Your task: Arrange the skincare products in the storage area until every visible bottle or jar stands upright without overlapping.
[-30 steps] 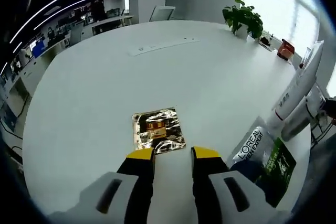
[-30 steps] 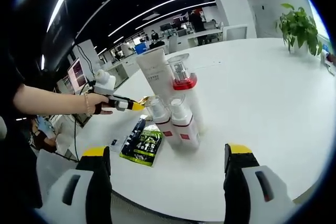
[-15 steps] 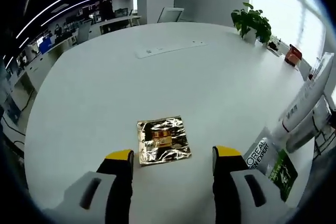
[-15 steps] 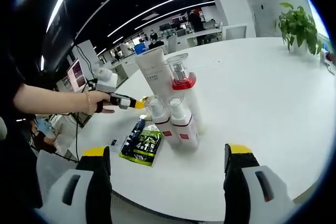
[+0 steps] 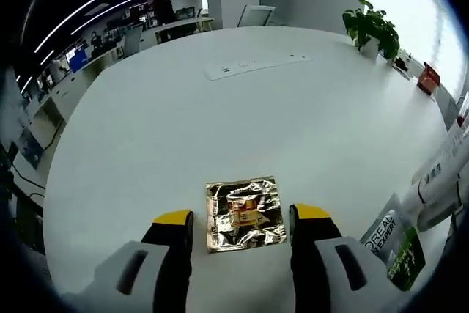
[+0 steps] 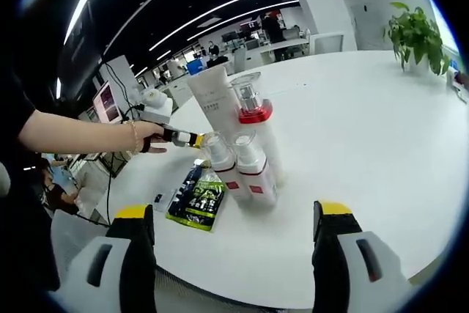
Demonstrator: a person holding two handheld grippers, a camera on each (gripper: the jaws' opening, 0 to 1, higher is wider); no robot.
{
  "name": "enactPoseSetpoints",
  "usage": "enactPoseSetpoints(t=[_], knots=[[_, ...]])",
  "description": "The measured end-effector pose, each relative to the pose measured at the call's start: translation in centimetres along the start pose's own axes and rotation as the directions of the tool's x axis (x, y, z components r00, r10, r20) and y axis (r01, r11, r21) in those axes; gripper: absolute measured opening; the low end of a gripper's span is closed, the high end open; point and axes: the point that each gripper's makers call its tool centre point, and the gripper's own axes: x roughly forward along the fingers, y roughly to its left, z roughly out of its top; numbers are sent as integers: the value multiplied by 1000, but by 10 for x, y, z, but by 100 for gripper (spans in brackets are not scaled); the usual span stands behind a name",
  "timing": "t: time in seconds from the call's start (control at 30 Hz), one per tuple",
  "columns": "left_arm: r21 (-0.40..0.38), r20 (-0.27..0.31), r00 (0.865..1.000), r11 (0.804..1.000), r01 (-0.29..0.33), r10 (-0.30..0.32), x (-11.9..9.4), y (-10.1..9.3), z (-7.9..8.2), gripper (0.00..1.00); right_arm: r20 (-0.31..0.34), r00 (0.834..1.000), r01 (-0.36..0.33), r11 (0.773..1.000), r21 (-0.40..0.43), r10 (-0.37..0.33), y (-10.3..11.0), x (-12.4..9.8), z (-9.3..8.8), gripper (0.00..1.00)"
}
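A crumpled gold foil sachet (image 5: 245, 212) lies flat on the white table (image 5: 183, 115), just ahead of and between the yellow tips of my left gripper (image 5: 242, 215), which is open. A grey and green sachet (image 5: 396, 243) lies flat to its right, below a white tube (image 5: 445, 174). In the right gripper view, a tall white tube (image 6: 212, 104), a red-collared pump bottle (image 6: 253, 115) and two small red-banded bottles (image 6: 223, 170) (image 6: 256, 174) stand upright together. The green sachet (image 6: 198, 201) lies beside them. My right gripper (image 6: 233, 210) is open, well short of them. A hand holds the left gripper (image 6: 192, 138) behind the bottles.
A potted plant (image 5: 374, 31) and a red box (image 5: 429, 78) stand at the table's far right edge, and a white power strip (image 5: 256, 66) lies near the far side. The plant (image 6: 418, 34) is at upper right in the right gripper view. Office desks lie beyond the table.
My left gripper's jaws have spread from nearly shut to open, and its view has shifted so that the gold sachet sits between the tips. The right gripper has not moved.
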Motion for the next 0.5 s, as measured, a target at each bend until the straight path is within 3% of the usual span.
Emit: enactPoseSetpoints(t=[0.13, 0.23, 0.5], knots=[[-8, 1, 1000, 1000, -10, 10, 0, 1, 0, 50, -3, 1000, -2, 1000, -8, 2, 2, 0, 1, 90], [0, 7, 1000, 1000, -18, 18, -7, 1, 0, 39, -3, 1000, -2, 1000, -8, 2, 1, 0, 0, 89], [-29, 10, 998, 998, -63, 64, -18, -7, -3, 37, 3, 1000, -3, 1000, -9, 3, 2, -1, 2, 89]])
